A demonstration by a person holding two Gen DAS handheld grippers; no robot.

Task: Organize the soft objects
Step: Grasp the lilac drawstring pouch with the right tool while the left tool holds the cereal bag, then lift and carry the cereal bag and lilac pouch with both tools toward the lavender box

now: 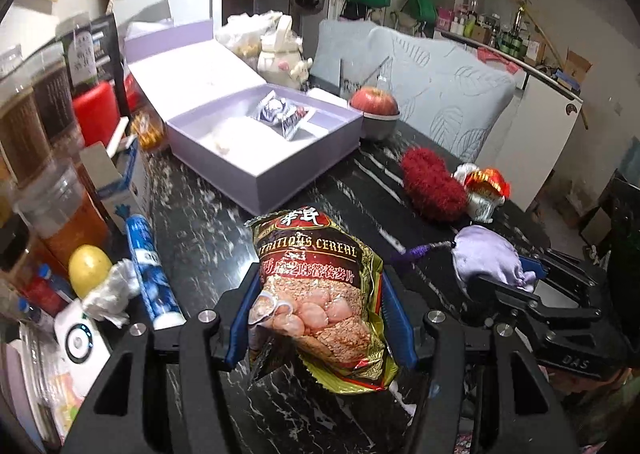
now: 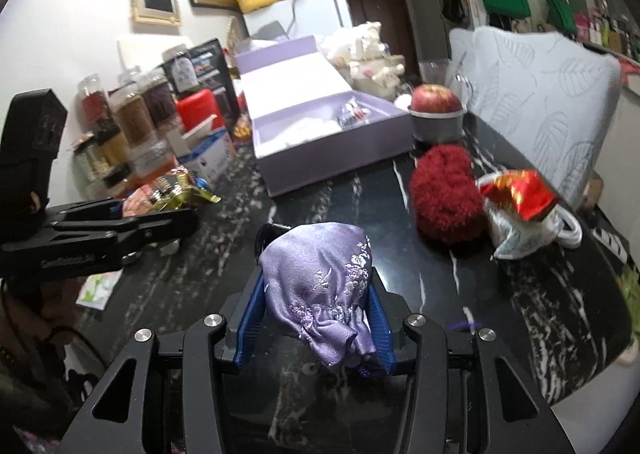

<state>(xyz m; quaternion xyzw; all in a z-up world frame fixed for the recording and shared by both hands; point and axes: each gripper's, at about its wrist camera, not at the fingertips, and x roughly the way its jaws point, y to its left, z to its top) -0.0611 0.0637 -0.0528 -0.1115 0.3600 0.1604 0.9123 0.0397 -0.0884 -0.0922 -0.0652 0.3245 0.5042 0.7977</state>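
My left gripper (image 1: 320, 294) is shut on a red and gold cereal bag (image 1: 316, 278), held up above the black marble table (image 1: 208, 238). To its right, my right gripper (image 1: 516, 278) grips a lilac satin pouch (image 1: 484, 254) with a purple cord. In the right wrist view the right gripper (image 2: 316, 294) has its blue pads pressed on both sides of the embroidered pouch (image 2: 320, 274), lifted off the table. The left gripper (image 2: 160, 221) with the cereal bag (image 2: 168, 193) shows at the left. An open lilac box (image 1: 304, 173) (image 2: 332, 165) stands beyond, with small packets inside.
A fluffy red ball (image 1: 432, 185) (image 2: 444, 193) and a white pouch with a red-gold top (image 1: 484, 185) (image 2: 516, 205) lie at the right. An apple (image 1: 374, 99) sits in a grey bowl behind the box. Jars, cartons, a blue tube (image 1: 146, 266) and a lemon (image 1: 89, 270) crowd the left edge.
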